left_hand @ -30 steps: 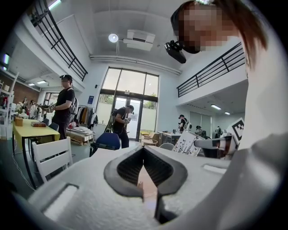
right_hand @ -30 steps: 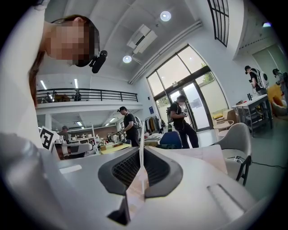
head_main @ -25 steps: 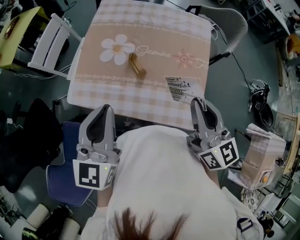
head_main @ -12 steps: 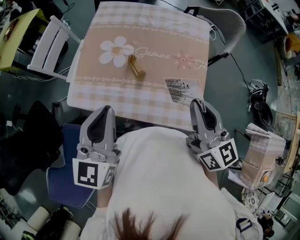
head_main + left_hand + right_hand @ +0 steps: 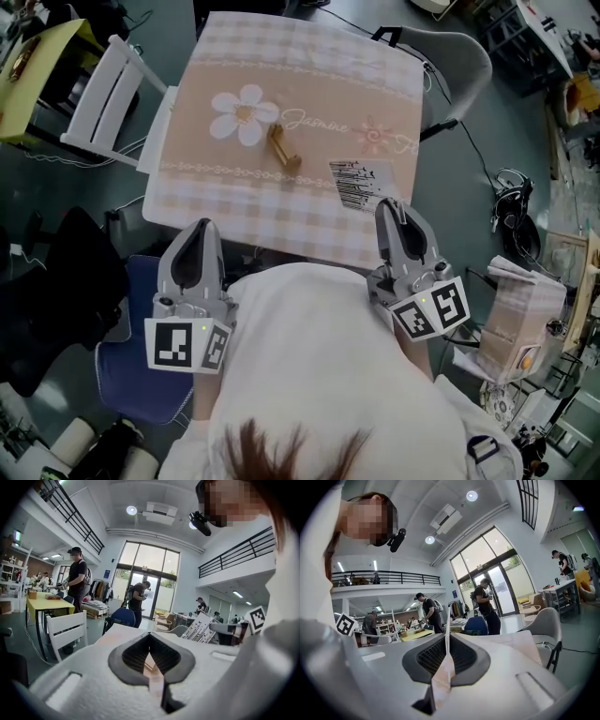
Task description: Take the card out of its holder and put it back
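A gold card holder [image 5: 283, 150] lies on the pink checked tablecloth [image 5: 309, 84], just right of its white flower print. A white card with a barcode [image 5: 361, 181] juts out over the cloth's near right part. My right gripper [image 5: 387, 210] is shut on the card's near edge. In the right gripper view the card [image 5: 448, 620] shows edge-on as a thin line rising from my right gripper [image 5: 448, 635]. My left gripper [image 5: 200, 227] hangs at the table's near edge, well left of the holder. In the left gripper view my left gripper [image 5: 150, 635] is shut on nothing.
A white slatted chair [image 5: 108, 89] stands left of the table, beside a yellow table [image 5: 37, 66]. A grey chair [image 5: 459, 56] is at the far right corner and a blue seat [image 5: 141, 319] is under my left arm. Several people stand in the hall behind.
The right gripper and the card have shifted a little toward the holder. The left gripper has edged left and slightly down. The whole head view has shifted.
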The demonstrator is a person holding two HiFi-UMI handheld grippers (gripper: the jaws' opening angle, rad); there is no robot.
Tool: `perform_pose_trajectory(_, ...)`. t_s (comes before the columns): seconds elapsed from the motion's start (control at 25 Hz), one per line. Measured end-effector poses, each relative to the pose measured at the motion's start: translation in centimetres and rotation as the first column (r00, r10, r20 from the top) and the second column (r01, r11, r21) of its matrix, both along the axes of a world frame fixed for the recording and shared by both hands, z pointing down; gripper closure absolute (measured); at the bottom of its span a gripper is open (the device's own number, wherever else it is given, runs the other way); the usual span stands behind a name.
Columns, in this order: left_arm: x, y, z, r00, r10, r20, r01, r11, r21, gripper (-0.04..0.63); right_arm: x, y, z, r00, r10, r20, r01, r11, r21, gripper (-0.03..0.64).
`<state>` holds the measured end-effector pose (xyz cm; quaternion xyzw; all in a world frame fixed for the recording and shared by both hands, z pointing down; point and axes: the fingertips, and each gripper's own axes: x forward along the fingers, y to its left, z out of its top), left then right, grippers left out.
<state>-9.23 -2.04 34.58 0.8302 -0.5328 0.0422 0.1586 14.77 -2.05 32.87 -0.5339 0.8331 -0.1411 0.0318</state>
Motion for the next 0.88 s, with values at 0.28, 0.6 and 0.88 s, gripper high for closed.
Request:
perform_pose_trajectory(0.28,-2.5,-1.8,-0.6,0.999,-0.030,0.016,0.030,0.999,-0.011,0.595,-1.7,-3.2,-1.0,1.000,-0.007,-0.015,0.007,1.000,0.011,0.601)
perform_pose_trajectory(0.6,-0.7,-1.7,-1.2,0.998,0.003,0.057,-0.005,0.999,0.042,0.595,-1.1,-6.0,-0.9,0.999,-0.028,-0.035,0.029,0.999,0.020,0.601)
perform_pose_trajectory(0.88,-4.0,-2.9,-1.7,0.998,-0.050,0.050,0.047,0.997,0.062,0.595,-4.1,-9.3,-0.3,0.998,-0.054,-0.040,0.054,0.998,0.009,0.601)
